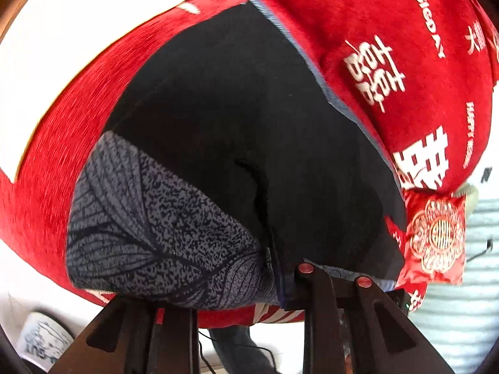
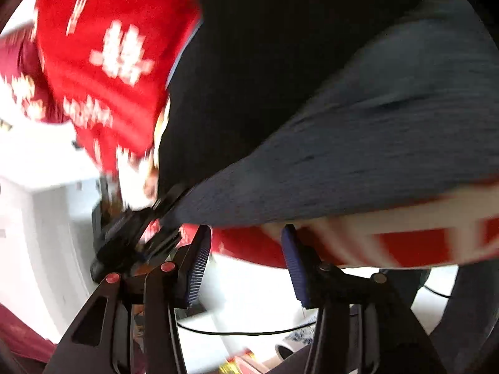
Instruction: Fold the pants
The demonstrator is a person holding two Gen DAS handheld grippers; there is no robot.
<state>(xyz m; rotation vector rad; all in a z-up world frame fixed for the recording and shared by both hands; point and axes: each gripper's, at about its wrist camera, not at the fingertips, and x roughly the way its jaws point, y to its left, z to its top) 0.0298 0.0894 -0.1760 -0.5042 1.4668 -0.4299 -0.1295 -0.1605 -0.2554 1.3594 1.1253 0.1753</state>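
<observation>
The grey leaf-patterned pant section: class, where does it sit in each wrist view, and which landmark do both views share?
Left wrist view: grey leaf-patterned pant section lies lower left, beside the black fabric.
Right wrist view: it stretches, blurred, across centre and right, above the open jaws.
Shared landmark: red cloth with white lettering, upper right in the left view, upper left in the right.

Left gripper [image 1: 333, 272], black angular arms with red round screw caps, right gripper [image 2: 246, 261], same black arms, ribbed blue finger pads [image 2: 199, 268].
</observation>
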